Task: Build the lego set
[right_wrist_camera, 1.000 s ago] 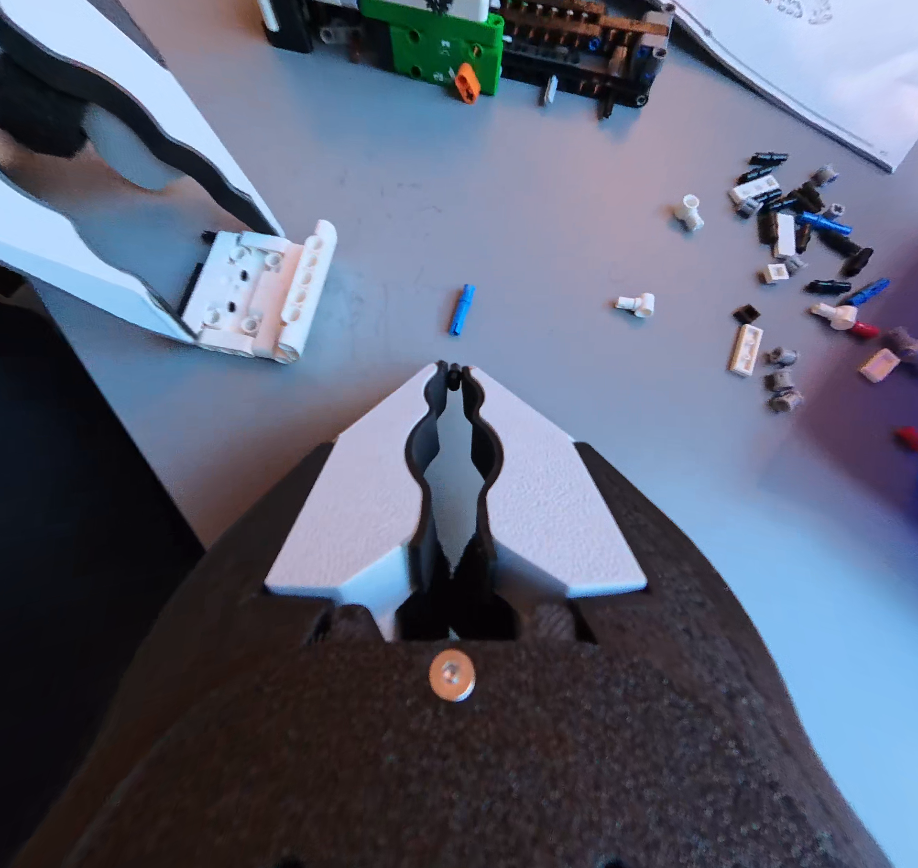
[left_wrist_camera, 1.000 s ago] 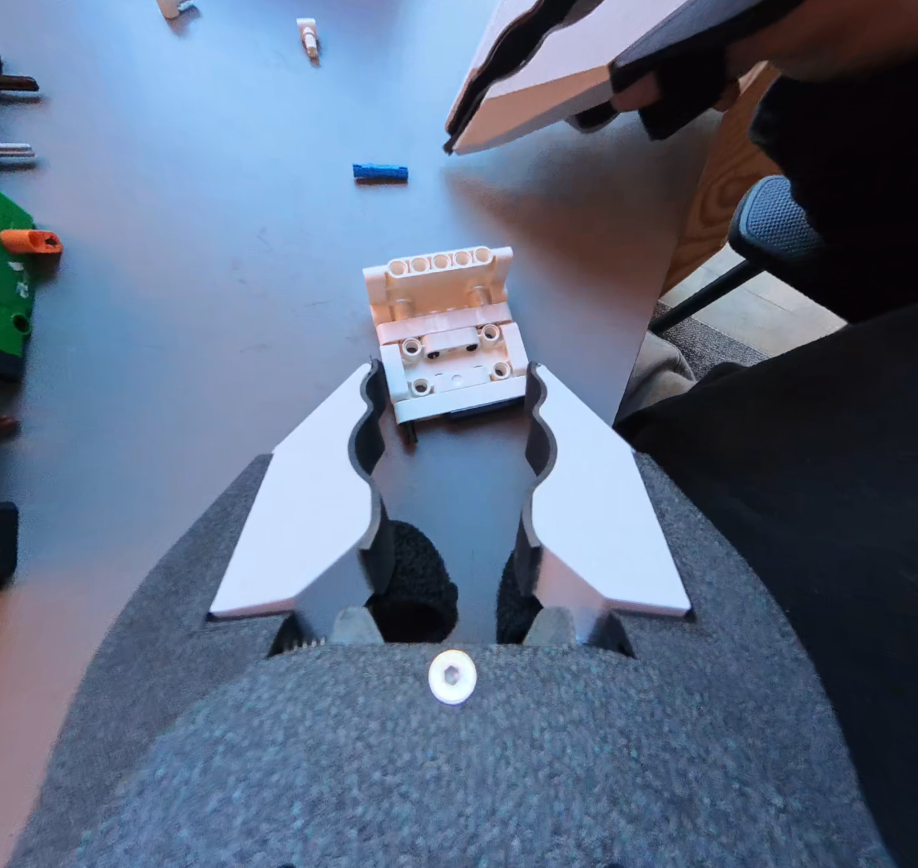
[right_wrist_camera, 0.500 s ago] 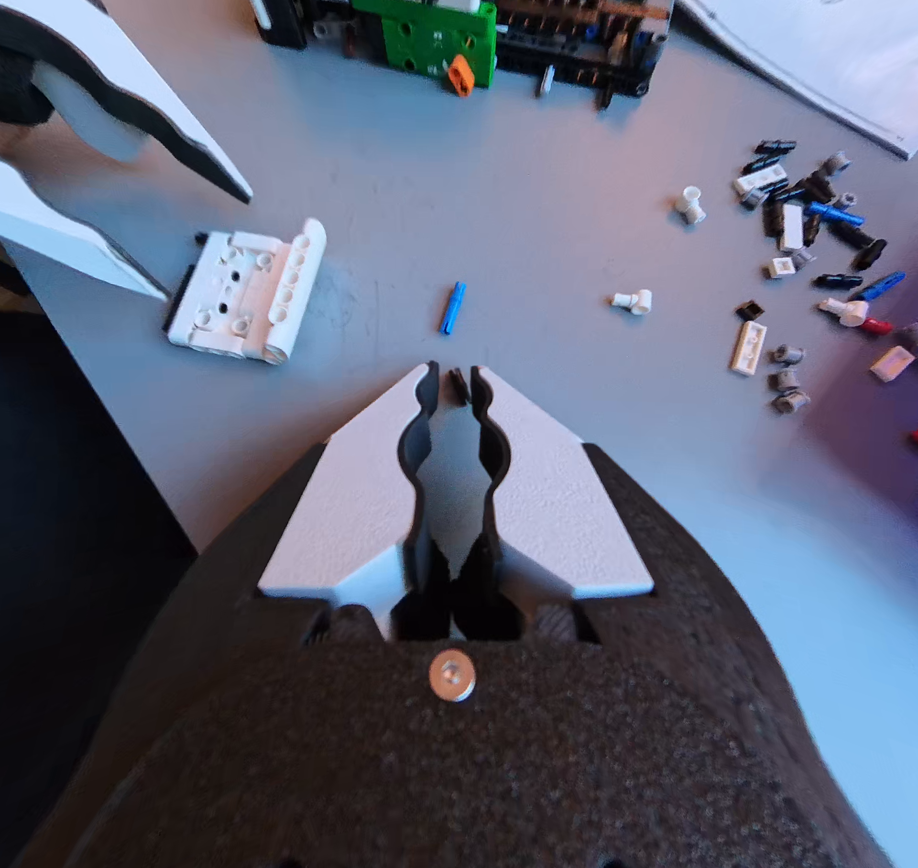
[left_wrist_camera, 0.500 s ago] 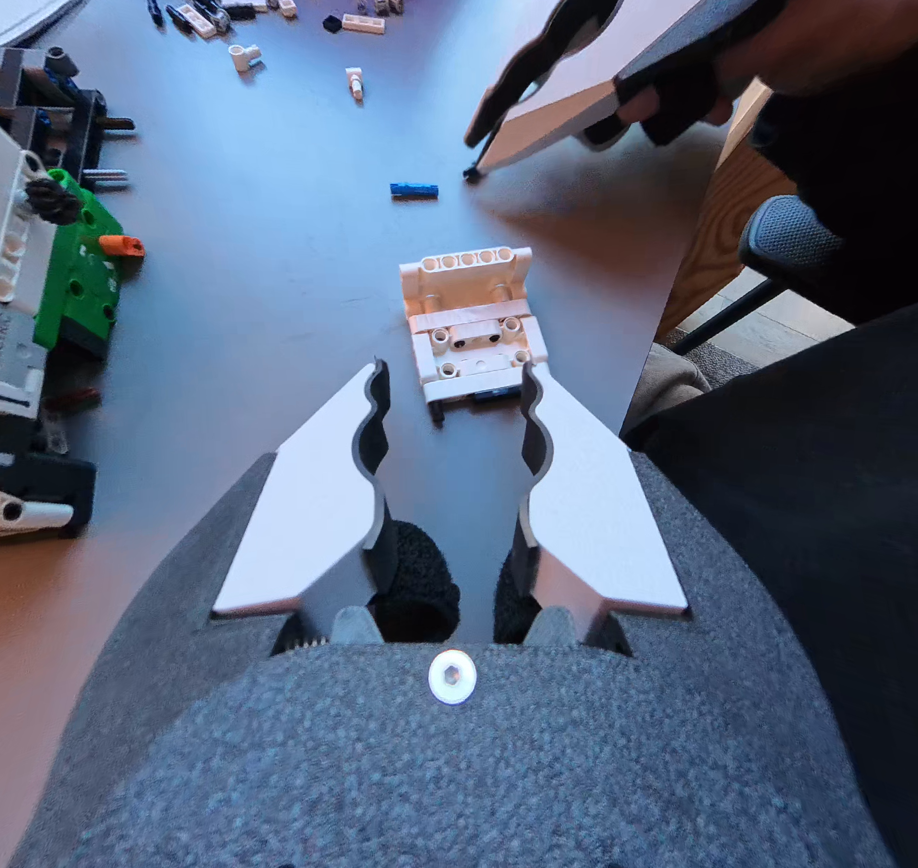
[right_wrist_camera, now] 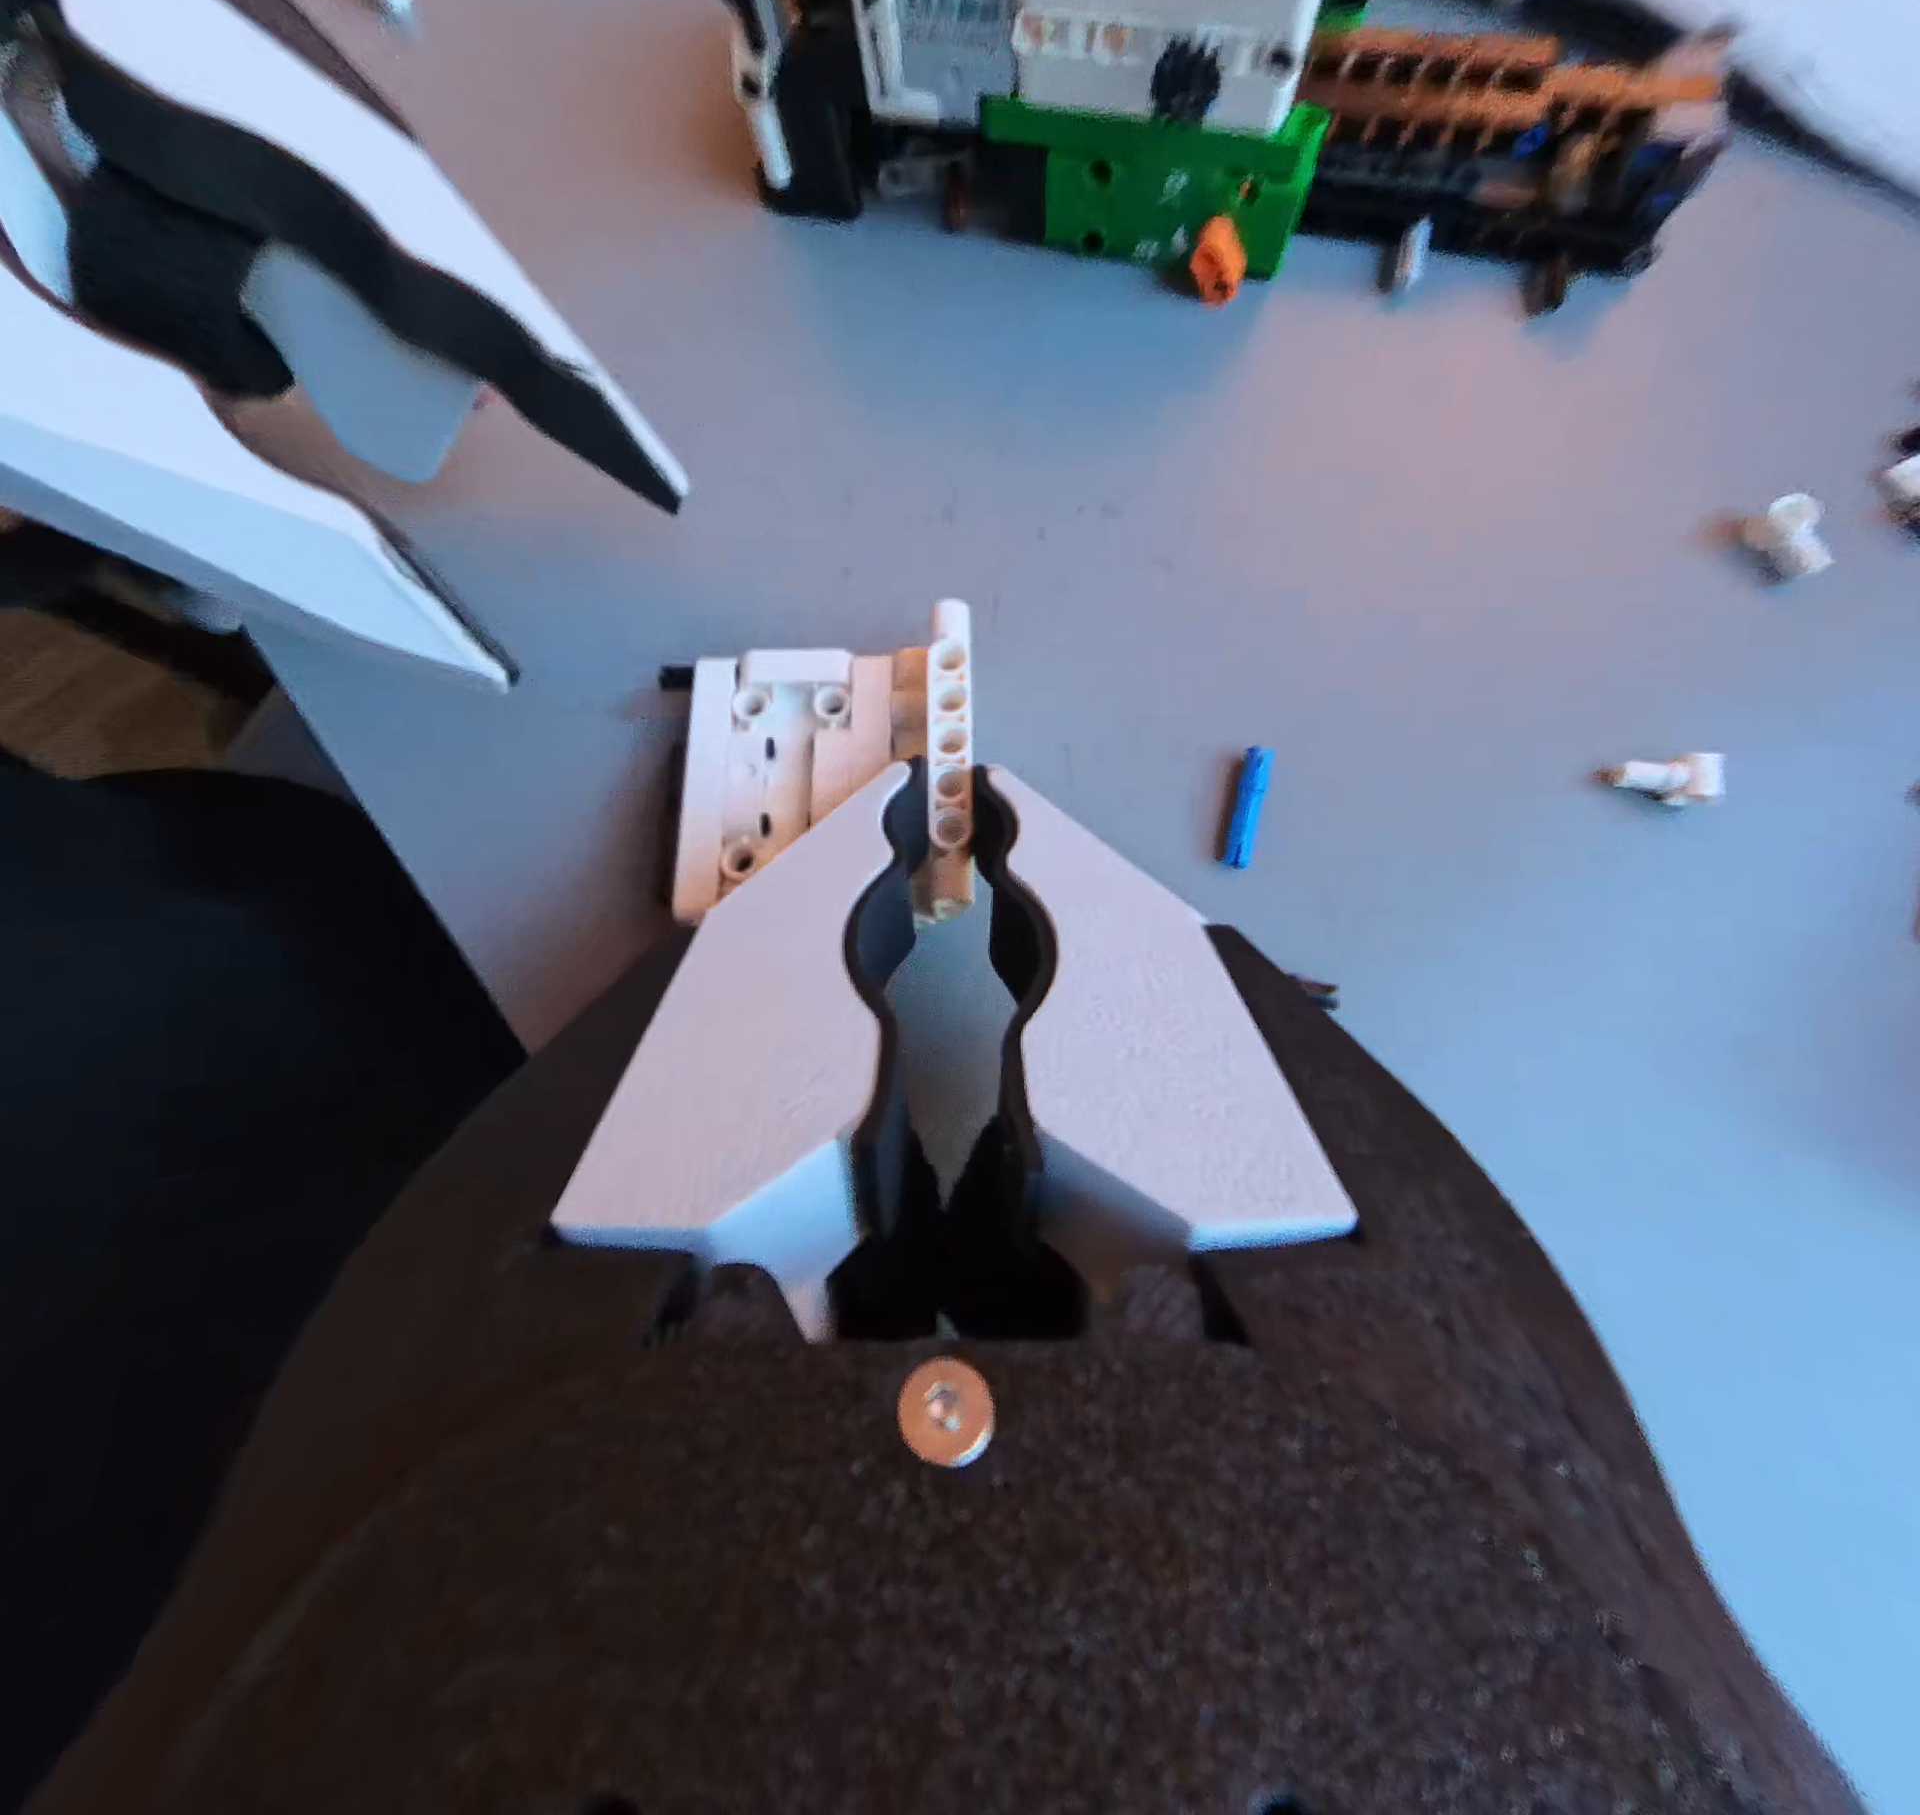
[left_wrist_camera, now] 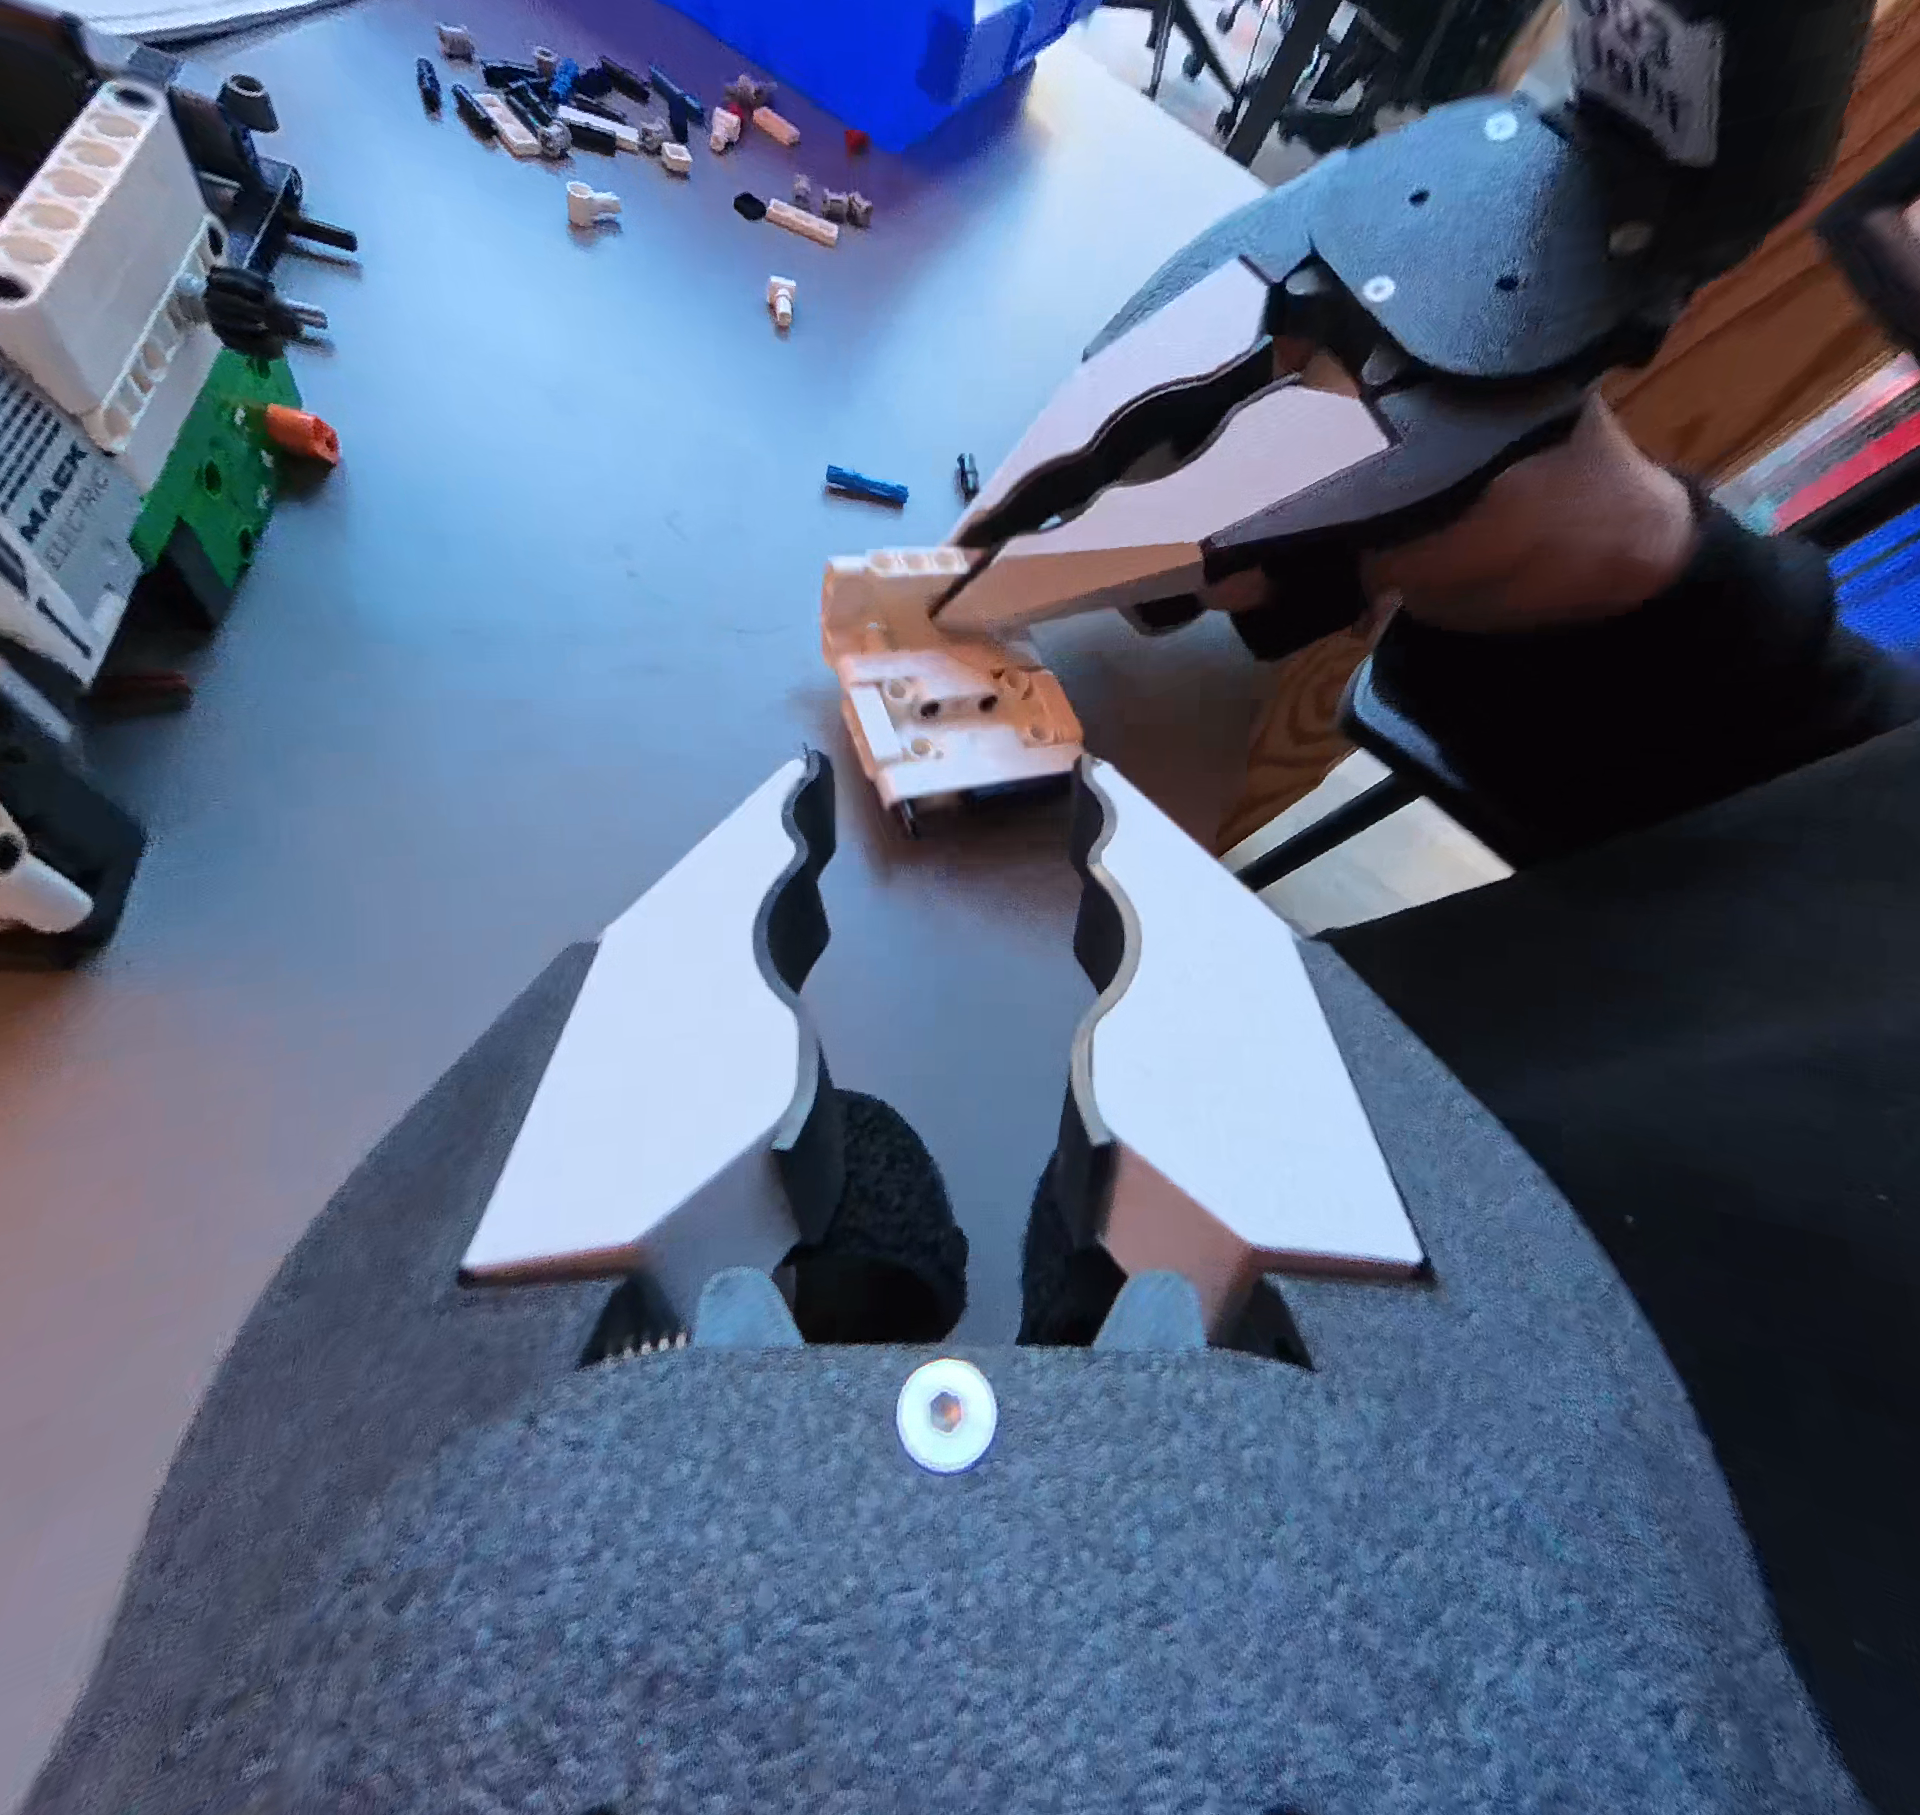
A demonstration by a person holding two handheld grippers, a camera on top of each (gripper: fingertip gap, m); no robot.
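Grey tabletop (left_wrist_camera: pixel 540 560) carries a white lego assembly (right_wrist_camera: pixel 790 768) near its edge. Right gripper (right_wrist_camera: pixel 948 778) pinches the assembly's upright holed beam (right_wrist_camera: pixel 950 716) between narrow fingertips. Left gripper (left_wrist_camera: pixel 948 778) hangs wide apart just before it, holding nothing.

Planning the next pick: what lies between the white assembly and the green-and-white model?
Bare table only, seen best in the right wrist view, between the white assembly and the model.
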